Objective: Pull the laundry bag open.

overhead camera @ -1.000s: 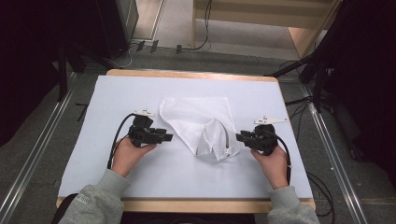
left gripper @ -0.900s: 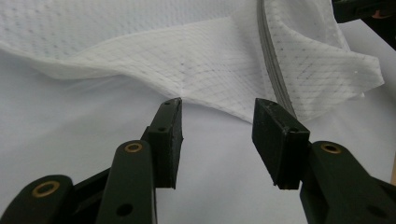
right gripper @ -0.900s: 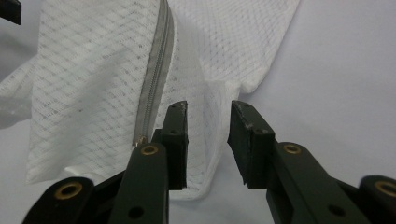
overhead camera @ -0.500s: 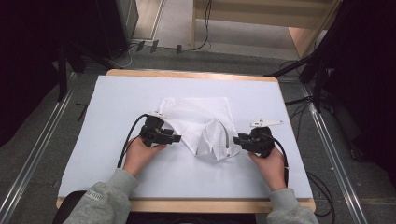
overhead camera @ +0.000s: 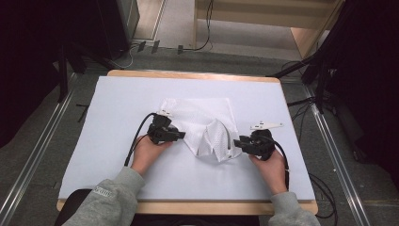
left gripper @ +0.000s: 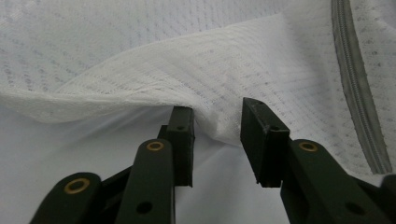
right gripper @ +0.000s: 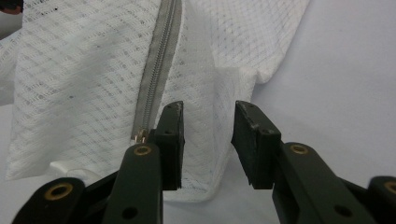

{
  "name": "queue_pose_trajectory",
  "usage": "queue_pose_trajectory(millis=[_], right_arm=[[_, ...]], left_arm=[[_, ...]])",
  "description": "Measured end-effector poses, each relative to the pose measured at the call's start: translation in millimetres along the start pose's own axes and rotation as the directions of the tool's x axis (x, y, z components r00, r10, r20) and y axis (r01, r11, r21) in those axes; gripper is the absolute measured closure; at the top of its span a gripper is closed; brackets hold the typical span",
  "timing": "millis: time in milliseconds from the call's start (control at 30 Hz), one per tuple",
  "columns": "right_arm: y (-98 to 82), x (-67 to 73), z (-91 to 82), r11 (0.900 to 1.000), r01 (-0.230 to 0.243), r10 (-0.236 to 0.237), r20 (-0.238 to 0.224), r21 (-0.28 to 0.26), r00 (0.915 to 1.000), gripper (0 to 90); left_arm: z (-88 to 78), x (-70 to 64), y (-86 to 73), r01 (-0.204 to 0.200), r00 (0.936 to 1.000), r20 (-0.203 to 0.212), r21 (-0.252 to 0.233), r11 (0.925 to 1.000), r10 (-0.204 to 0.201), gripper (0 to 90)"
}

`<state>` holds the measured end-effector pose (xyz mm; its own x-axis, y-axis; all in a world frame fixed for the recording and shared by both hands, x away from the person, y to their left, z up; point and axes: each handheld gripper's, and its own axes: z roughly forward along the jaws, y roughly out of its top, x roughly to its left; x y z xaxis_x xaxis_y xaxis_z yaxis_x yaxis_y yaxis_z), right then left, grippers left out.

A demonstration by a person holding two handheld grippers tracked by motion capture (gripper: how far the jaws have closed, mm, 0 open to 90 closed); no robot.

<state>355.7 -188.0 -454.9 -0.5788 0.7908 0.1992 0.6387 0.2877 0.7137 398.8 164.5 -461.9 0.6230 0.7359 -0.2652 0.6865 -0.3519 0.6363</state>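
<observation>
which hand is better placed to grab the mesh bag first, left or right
Left, probably. The left tongs have just been closing, with a fold of the mesh bag already between the pads. The right tongs have been opening around the bag's edge beside the zipper, not pinching it.

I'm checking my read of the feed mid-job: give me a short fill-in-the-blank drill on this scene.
1. The white mesh bag lies on a ____ table cover.
2. The bag's zipper is ____ in colour.
3. In the high view, the bag lies ____ the left claw and the right claw.
4. In the right gripper view, the zipper pull sits beside that claw's ____ jaw.

Missing words: white; grey; between; left
</observation>
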Motion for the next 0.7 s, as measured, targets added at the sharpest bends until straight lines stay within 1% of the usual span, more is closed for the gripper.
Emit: queue_pose_trajectory(millis=[33,100,133,167,200,300,433,467,567,700], right_arm=[[-0.1,0.0,0.1,1.0,-0.002,0.002,0.0,0.001,1.0,65.2],[-0.4,0.1,0.3,1.0,-0.003,0.003,-0.002,-0.001,1.0,65.0],[-0.6,0.4,0.2,1.0,-0.005,0.005,-0.005,0.0,1.0,64.8],[-0.9,0.7,0.1,1.0,-0.009,0.009,-0.005,0.0,0.9999,64.6],[-1.2,0.7,0.1,1.0,-0.008,0.008,-0.006,0.0,1.0,64.2],[-2.4,-0.3,-0.6,1.0,-0.008,0.008,-0.003,0.004,1.0,63.7],[-4.1,-3.8,-3.1,1.0,-0.03,0.03,-0.005,0.009,0.9995,62.5],[-4.6,-4.8,-3.1,1.0,-0.029,0.029,-0.006,0.012,0.9996,62.6],[-5.6,-5.7,-2.1,0.999,-0.038,0.038,-0.012,0.021,0.9992,62.5],[-6.4,-5.8,1.6,0.999,-0.036,0.037,-0.014,0.033,0.9992,61.9]], left_arm=[[1.1,0.3,0.3,0.0,0.9999,0.01,0.006,1.0,0.0,71.2],[2.0,-0.5,0.5,-0.005,0.9999,0.01,0.008,1.0,0.005,79.5],[2.4,0.1,0.7,-0.002,0.9997,0.024,0.017,0.9999,0.002,85.2],[3.1,0.4,0.9,0.004,0.9993,0.037,0.025,0.9997,-0.005,87.7],[3.1,0.5,1.3,0.003,0.9992,0.039,0.03,0.9995,-0.004,89.1],[1.8,0.9,2.8,0.0,0.9989,0.047,0.036,0.9993,-0.002,90.0],[-6.1,3.4,5.3,0.006,0.9981,0.061,0.033,0.9994,-0.008,90.0],[-7.2,4.1,5.2,0.012,0.9979,0.064,0.033,0.9994,-0.014,90.0],[-10.4,7.1,5.4,0.018,0.9976,0.066,0.034,0.9993,-0.02,90.0],[-15.6,12.0,6.4,0.026,0.9976,0.063,0.04,0.9989,-0.029,90.0]])
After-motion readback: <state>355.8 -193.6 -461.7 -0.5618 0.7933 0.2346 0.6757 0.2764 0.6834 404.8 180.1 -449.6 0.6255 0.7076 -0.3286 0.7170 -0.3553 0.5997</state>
